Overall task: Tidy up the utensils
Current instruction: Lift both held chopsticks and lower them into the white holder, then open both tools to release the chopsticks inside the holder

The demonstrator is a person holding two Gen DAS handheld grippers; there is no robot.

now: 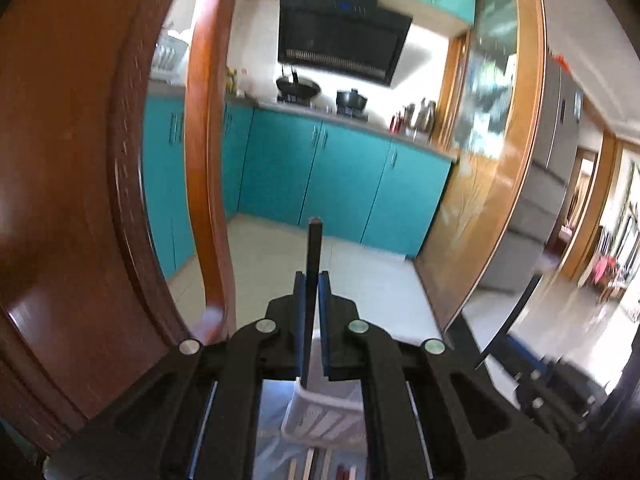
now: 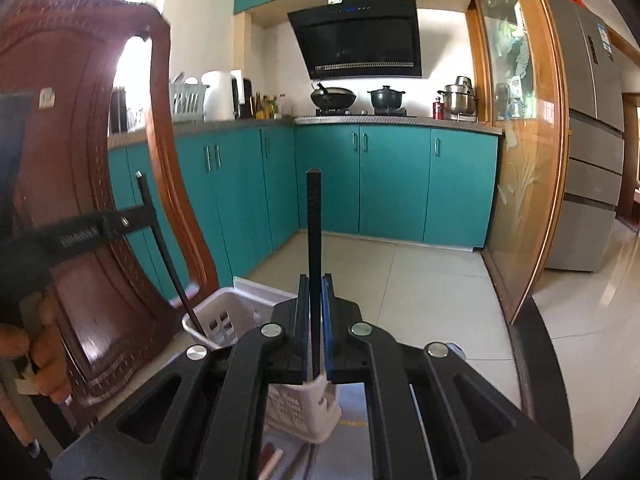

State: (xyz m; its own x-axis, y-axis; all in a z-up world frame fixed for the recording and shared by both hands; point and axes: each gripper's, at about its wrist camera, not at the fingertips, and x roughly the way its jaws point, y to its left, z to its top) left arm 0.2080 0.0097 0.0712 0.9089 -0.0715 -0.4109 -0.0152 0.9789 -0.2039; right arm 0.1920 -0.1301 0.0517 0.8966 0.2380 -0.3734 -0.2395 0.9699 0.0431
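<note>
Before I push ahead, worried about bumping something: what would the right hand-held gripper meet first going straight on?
Nothing near: the right hand-held gripper, shut on a black chopstick, faces open floor, then likely the teal cabinets; depth is unclear.

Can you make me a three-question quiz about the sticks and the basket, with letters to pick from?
1. Where is the white basket?
A. just below the tongs
B. on the stove
C. on top of the fridge

2. What colour is the chopstick in the right tongs?
A. red
B. black
C. yellow

3. What are the left tongs doing?
A. hanging wide open
B. gripping a spoon
C. shut on a chopstick

Answers:
1. A, since the basket sits low in both wrist views, right under the fingers, with the stove far behind.
2. B, since the stick standing up between the blue pads is black.
3. C, since the pads press a dark stick from both sides, and the right wrist view shows that stick reaching down to the basket.
</note>
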